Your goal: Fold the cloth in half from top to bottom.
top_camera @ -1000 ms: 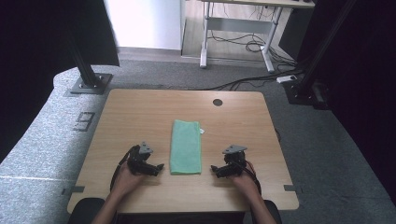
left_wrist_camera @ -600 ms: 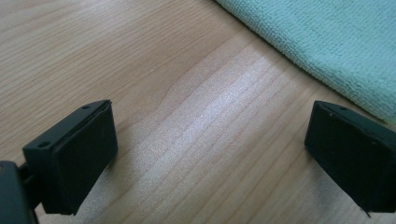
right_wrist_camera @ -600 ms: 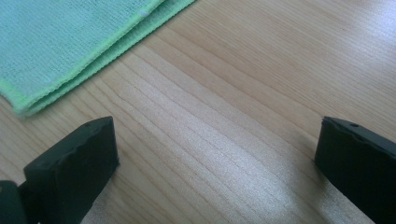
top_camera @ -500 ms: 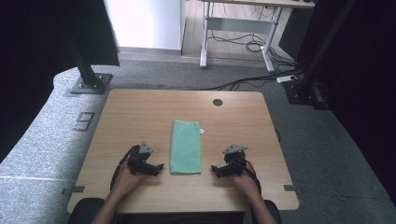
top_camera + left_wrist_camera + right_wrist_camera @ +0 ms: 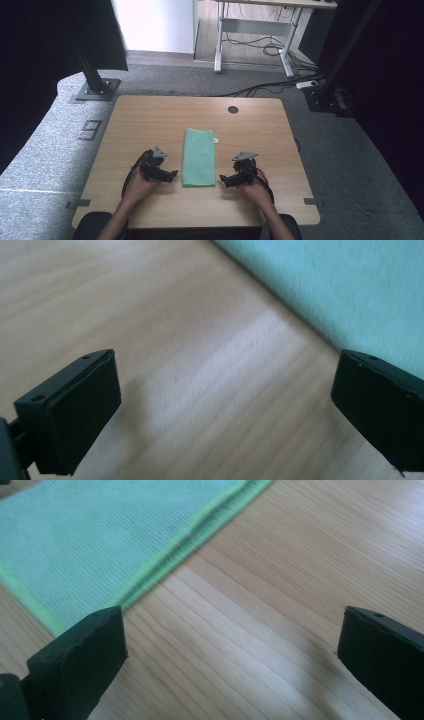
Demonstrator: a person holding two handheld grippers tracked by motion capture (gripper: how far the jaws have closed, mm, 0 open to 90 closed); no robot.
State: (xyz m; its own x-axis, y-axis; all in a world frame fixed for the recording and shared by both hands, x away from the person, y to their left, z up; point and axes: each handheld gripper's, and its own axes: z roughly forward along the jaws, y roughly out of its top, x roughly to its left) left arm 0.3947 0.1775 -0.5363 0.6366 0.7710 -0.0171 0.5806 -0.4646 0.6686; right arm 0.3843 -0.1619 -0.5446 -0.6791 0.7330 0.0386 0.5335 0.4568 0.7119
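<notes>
Green folded cloth (image 5: 199, 157) lies flat mid-table, long way front to back: light, limp, sure to sag, so best pinched at its near corners. Left tongs (image 5: 172, 174) and right tongs (image 5: 221, 179) flank it, both gaping, empty, on the table (image 5: 145, 117).

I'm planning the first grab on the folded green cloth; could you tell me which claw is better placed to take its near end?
Neither clearly, but I lean right. Both claws flank the green cloth with jaws wide open. The right claw faces its layered near corner; the left claw sees a plain edge.
</notes>
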